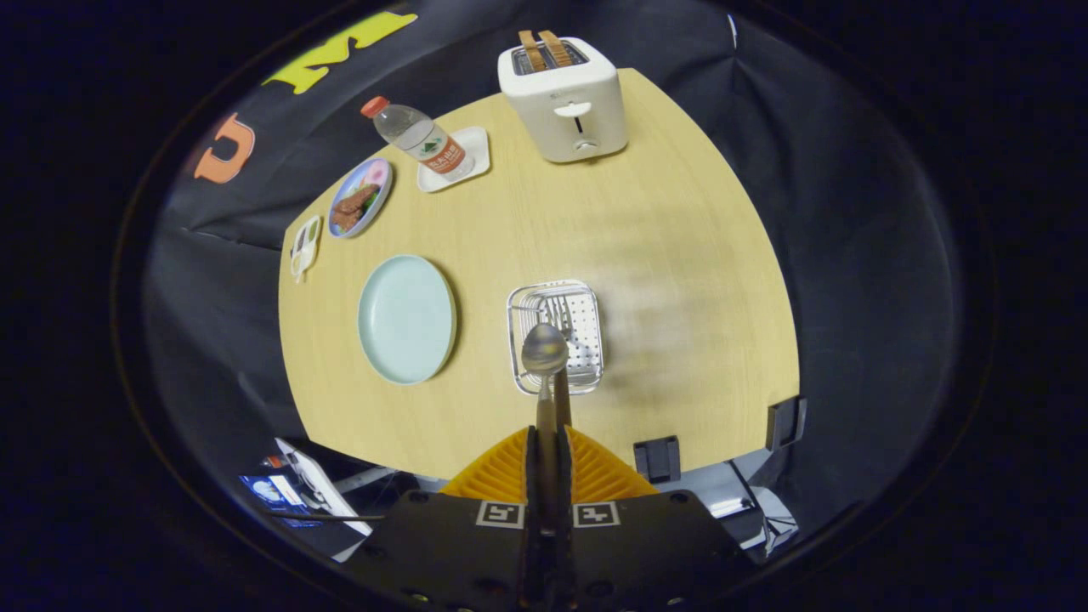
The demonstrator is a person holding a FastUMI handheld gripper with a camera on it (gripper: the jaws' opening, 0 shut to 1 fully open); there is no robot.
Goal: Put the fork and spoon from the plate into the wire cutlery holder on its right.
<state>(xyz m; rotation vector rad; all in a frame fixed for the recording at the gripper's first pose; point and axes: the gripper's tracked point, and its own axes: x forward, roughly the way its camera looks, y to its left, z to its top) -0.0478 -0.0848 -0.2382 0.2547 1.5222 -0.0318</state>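
My gripper (545, 446) is shut on the handle of a metal spoon (544, 350), whose bowl sticks out ahead of the fingers, held above the table. Right under the spoon's bowl stands the wire cutlery holder (585, 293) on the wooden table. A fork (563, 313) lies inside the holder, its tines pointing away from me. To the left of the holder sits the pale green plate (406, 318), with nothing on it.
At the table's far end stands a white toaster (563, 100) with two slices in it. A water bottle (418, 138) rests on a small white tray, beside a patterned dish of food (360, 197) and a small spoon rest (305, 246).
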